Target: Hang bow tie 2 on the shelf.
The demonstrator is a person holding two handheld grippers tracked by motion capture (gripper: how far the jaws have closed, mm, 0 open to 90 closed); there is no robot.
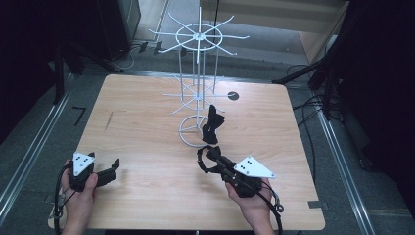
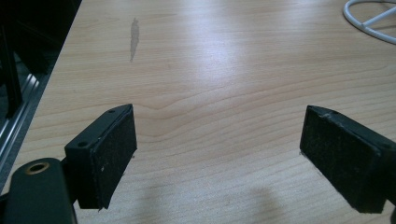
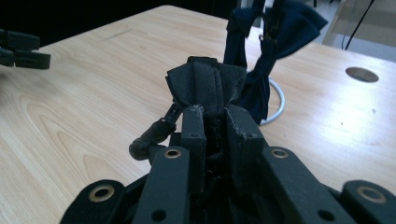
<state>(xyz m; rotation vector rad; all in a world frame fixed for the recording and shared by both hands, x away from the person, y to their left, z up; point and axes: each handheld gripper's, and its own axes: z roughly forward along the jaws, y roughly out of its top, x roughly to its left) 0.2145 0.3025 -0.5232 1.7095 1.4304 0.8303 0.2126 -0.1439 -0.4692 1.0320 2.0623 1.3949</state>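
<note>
A black bow tie with its strap is pinched between the jaws of my right gripper, which is shut on it. In the high view that gripper holds the tie just above the table, in front of a white wire rack. A second, dark blue bow tie hangs from one of the rack's lower arms, close beyond the held one. My left gripper rests at the table's near left, its jaws wide open with bare wood between them.
The rack's round base ring lies on the wooden table. A dark round hole is in the tabletop right of the rack. Metal rails and cables run along the floor on both sides.
</note>
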